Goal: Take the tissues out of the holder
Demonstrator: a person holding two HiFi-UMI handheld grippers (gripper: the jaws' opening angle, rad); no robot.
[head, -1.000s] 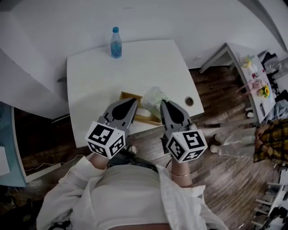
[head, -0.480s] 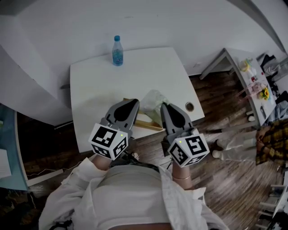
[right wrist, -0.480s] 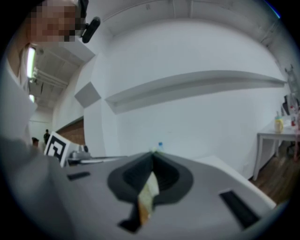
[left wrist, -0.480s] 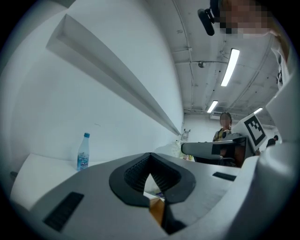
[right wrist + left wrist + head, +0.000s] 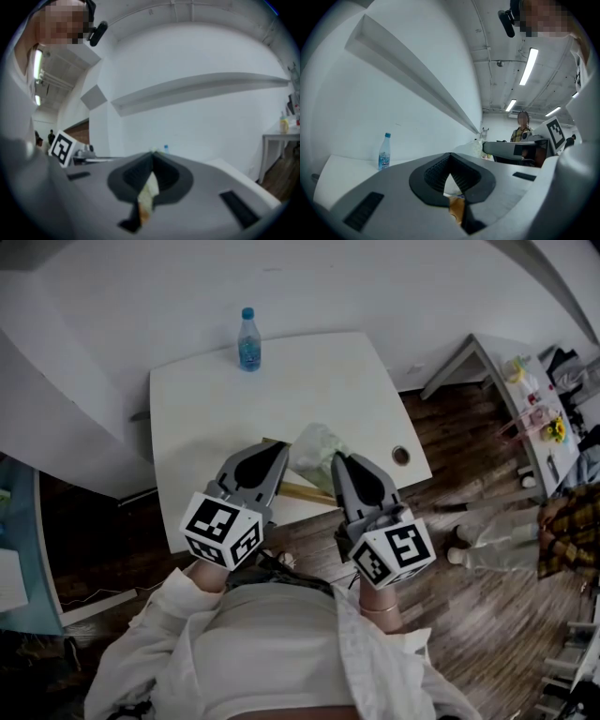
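- The person's white top (image 5: 272, 643) fills the near edge of the head view. Both hands are almost wholly hidden under the tongs' bodies.
- The left tongs (image 5: 450, 155) are closed tip to tip. Brown wood shows in the slot between them. Whether they pinch the wood or only hang above it cannot be told.
- The right tongs (image 5: 152, 157) are clamped shut on a pale, blurred strip, which is an edge of the pack (image 5: 315, 442).
- The holder (image 5: 305, 491) lies at the counter's (image 5: 216, 409) near edge. It is mostly covered, and only its near rail and a bit of its far-left corner show. Its long axis runs slantwise, from far left to near right.
- The pack, in pale green wrap, sits between the two tongs and above the holder, with its right edge at the right tongs' tip.
- The pack is crumpled and its lower end is covered, so its long axis is hard to read. Its free end points toward the counter's far side.
- A round hole (image 5: 401, 456) lies in the counter to the right, apart from the pack.
- A bottle (image 5: 248, 339) stands upright at the far edge, well apart from everything else.
- Compared with a second ago, both grips look the same and the pack is still between the tongs. Less of the holder's far-left corner shows.
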